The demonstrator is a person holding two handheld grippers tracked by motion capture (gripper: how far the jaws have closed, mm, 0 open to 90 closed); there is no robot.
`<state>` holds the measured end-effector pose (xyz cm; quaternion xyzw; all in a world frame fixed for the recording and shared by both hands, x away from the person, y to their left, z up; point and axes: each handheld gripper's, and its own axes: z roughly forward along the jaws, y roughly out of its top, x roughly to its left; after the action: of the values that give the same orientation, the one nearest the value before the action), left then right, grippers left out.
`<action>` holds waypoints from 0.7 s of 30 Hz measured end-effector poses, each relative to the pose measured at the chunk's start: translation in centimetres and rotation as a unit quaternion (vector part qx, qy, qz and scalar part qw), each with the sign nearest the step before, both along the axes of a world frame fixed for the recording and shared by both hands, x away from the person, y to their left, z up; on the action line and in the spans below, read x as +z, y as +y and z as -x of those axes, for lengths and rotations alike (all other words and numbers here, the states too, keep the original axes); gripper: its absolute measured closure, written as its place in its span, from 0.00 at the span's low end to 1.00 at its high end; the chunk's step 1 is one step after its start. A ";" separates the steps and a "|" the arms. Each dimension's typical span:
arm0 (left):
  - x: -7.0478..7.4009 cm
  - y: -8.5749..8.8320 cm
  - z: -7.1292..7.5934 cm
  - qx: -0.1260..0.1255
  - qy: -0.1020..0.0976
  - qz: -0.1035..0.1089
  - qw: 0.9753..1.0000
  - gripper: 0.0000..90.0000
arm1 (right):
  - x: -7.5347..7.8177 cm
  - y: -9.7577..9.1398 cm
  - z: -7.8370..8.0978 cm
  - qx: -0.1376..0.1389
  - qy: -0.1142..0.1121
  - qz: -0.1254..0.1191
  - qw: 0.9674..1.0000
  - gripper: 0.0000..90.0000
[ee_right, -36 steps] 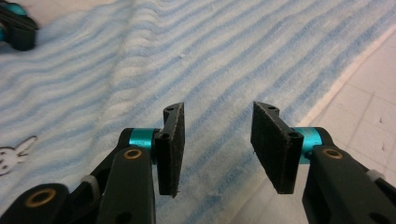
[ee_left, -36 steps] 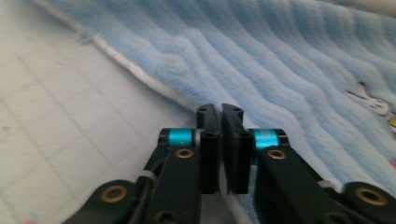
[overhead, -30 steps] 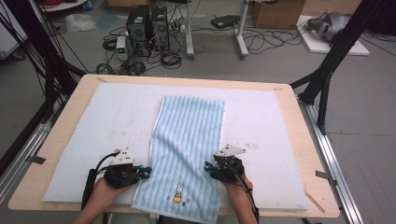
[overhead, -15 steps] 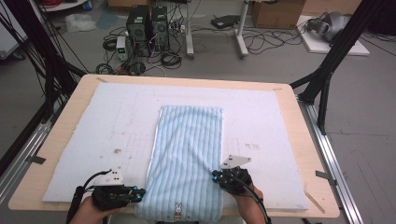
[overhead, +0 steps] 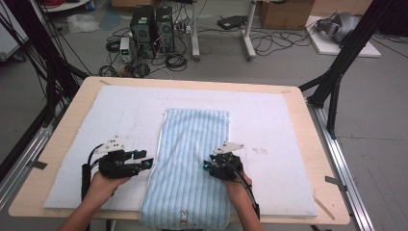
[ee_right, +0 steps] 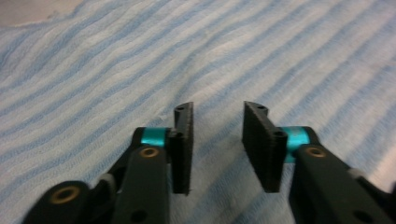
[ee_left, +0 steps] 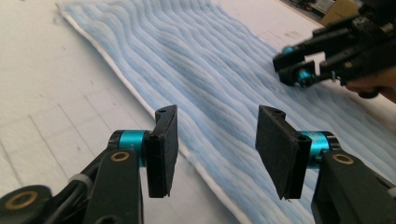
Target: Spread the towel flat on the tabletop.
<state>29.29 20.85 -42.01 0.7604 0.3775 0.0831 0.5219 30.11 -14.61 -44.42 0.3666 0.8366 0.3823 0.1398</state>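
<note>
A light blue striped towel point(overhead: 192, 139) lies lengthwise on the white mat point(overhead: 115, 115), and its near end with a small rabbit motif point(overhead: 183, 217) reaches the table's front edge. My left gripper point(overhead: 149, 162) hovers at the towel's left edge, about midway along it. In the left gripper view its jaws point(ee_left: 215, 149) are open, with that edge of the towel point(ee_left: 210, 60) between them. My right gripper point(overhead: 206, 166) is over the towel's right half. It point(ee_right: 217, 144) is open just above the striped cloth point(ee_right: 140, 56), holding nothing. The left gripper view also shows the right gripper point(ee_left: 299, 70) across the towel.
The mat covers most of the wooden table point(overhead: 315, 144), with bare mat on both sides of the towel. On the floor behind the table stand computer towers point(overhead: 151, 24) among cables. Black frame legs point(overhead: 337, 82) rise at the table's left and right.
The towel has slid toward the front edge. Both grippers drew back toward the person, then came forward to the towel's middle, where they now stand open.
</note>
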 end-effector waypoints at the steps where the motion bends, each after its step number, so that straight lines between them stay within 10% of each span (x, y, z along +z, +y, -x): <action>1: 0.0 0.1 -0.4 0.002 0.001 -0.001 1.000 0.54 | 0.0 0.1 -0.1 0.010 0.005 0.003 1.000 0.77; 12: 0.5 0.1 -5.8 0.043 0.001 0.028 0.999 0.46 | 0.3 -1.0 0.4 0.087 0.044 0.001 0.995 0.97; 21: -0.4 -0.8 -11.5 0.078 0.011 0.010 0.997 0.47 | 1.6 -2.0 -2.2 0.042 -0.016 -0.049 0.998 0.66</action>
<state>40.78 20.04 -42.43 0.7242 0.4423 0.1119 0.5171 32.28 -16.63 -42.86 0.3312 0.8292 0.4340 0.1194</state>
